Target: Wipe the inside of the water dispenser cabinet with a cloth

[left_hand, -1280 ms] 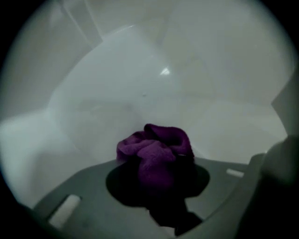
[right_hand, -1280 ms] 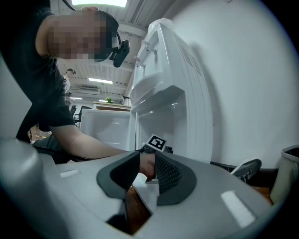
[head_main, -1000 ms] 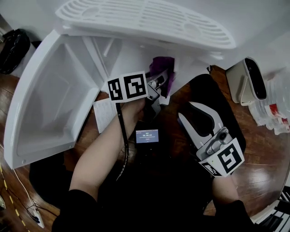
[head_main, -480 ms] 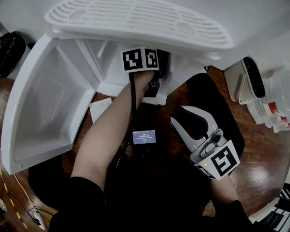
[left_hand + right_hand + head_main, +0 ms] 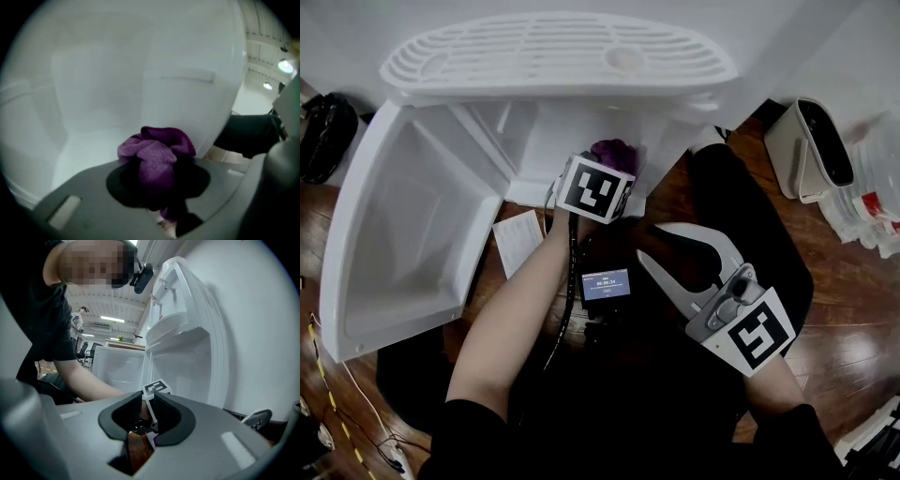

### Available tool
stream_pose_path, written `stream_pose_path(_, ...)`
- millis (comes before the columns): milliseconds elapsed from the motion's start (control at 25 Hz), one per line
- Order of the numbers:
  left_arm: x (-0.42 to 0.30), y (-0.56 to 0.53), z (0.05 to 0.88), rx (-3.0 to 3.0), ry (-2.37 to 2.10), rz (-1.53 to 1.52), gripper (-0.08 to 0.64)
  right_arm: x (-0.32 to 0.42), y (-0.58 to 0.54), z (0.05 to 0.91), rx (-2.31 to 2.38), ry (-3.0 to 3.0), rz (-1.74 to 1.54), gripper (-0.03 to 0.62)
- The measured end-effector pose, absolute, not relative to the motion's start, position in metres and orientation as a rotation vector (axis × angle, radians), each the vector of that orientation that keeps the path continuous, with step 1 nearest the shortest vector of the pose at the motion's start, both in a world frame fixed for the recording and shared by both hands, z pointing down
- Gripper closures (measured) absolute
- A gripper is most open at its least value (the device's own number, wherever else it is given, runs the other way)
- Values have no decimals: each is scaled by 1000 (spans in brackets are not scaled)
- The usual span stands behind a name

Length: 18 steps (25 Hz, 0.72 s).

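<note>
Cloth [image 5: 614, 152]: purple, fleecy, crumpled into a wad and pinched between the jaws of the left gripper [image 5: 157, 182], at the mouth of the compartment; contact with the inner surface not discernible. Cabinet [image 5: 572, 122]: white, with smooth bare inner walls; its door [image 5: 403, 225] is swung wide open to the left in the head view.

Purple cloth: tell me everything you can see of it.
The purple cloth is a soft, fuzzy fabric, microfibre by its look, bunched into a crumpled wad with rounded folds. The left gripper is shut on its lower part, so the wad bulges out beyond the jaws. It is held inside the white cabinet, low down and close to the inner wall; whether it touches that wall cannot be told.
</note>
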State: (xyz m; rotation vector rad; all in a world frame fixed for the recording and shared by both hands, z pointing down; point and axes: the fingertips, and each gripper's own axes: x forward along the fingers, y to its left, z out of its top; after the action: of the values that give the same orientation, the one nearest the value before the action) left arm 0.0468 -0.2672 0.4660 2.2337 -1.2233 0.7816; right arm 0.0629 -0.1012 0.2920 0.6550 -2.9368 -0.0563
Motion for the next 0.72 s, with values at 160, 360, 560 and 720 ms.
stream_pose_path(160,31,-337,457,2277,-1404,802,411,66,-103,296,673,-2952,44,509)
stream_pose_path(360,2,-353,469,2109,-1407,849,403,82,-119,289,741,-3005,43,515)
stream_pose_path(560,-22,-289,479,2079,-1385,1081,405,76,-109,282,701,-3023,120,515)
stream_pose_path(720,-6,-262,479,2191,-1334,1197,407,70,-102,282,664,-3022,88,515)
